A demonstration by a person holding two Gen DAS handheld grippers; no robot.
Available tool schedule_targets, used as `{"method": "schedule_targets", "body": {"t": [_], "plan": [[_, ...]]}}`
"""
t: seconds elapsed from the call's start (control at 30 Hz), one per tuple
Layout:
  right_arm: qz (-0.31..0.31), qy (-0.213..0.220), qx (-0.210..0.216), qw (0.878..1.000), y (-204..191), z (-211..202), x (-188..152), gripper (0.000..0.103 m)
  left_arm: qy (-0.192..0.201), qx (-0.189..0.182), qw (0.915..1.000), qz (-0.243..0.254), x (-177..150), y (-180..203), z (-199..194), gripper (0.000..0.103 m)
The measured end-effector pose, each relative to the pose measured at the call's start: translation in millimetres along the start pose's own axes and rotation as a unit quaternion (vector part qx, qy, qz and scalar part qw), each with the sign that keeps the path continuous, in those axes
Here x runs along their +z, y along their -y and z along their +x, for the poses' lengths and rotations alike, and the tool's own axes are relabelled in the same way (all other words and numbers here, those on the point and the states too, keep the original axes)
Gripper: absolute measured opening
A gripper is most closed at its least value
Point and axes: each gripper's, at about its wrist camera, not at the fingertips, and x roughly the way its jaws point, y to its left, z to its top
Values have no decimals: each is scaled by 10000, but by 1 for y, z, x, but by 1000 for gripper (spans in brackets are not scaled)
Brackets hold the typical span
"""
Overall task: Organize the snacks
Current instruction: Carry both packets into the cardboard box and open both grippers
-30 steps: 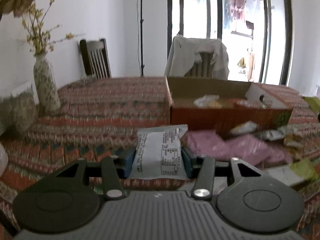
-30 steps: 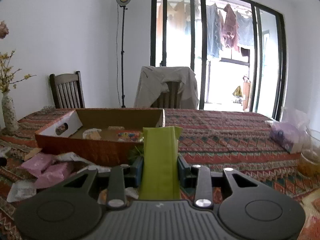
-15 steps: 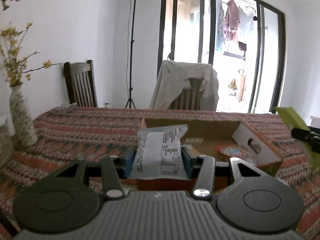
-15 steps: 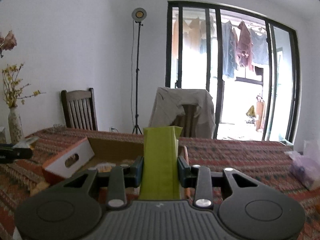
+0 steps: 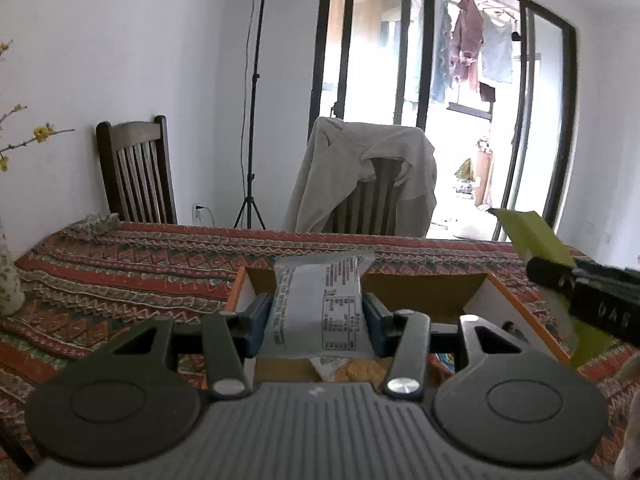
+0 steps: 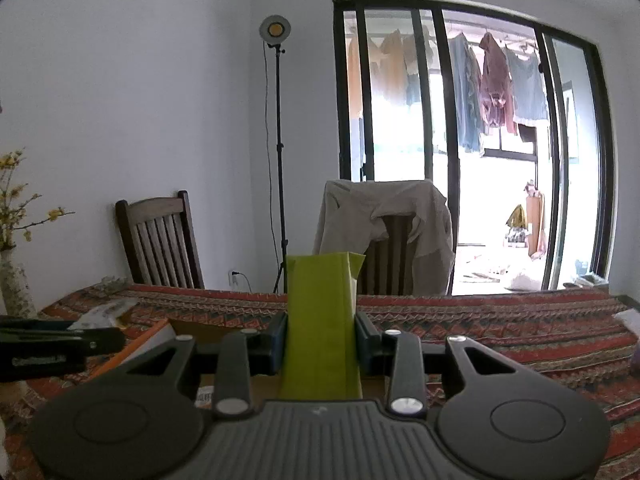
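Left gripper [image 5: 316,314] clamps white packet [image 5: 318,312] above patterned tablecloth [image 5: 120,264].

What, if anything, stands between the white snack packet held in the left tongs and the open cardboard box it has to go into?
Nothing visible does. The left tongs grip the white snack packet over the open cardboard box, whose top is uncovered. The right tongs, holding a green packet, are off to the side, not in the path.

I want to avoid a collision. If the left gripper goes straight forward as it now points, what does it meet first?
Probably the cardboard box: the left gripper, shut on a white snack packet, points slightly down into its open interior. Depth is unclear.
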Motion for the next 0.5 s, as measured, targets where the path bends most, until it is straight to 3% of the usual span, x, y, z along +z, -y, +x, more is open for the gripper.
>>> {"method": "schedule_targets", "body": {"t": [0.5], "plan": [[-30, -507, 67, 9987, 2, 34, -37, 35, -259, -30, 9996, -76, -29, -4, 31, 50]]}}
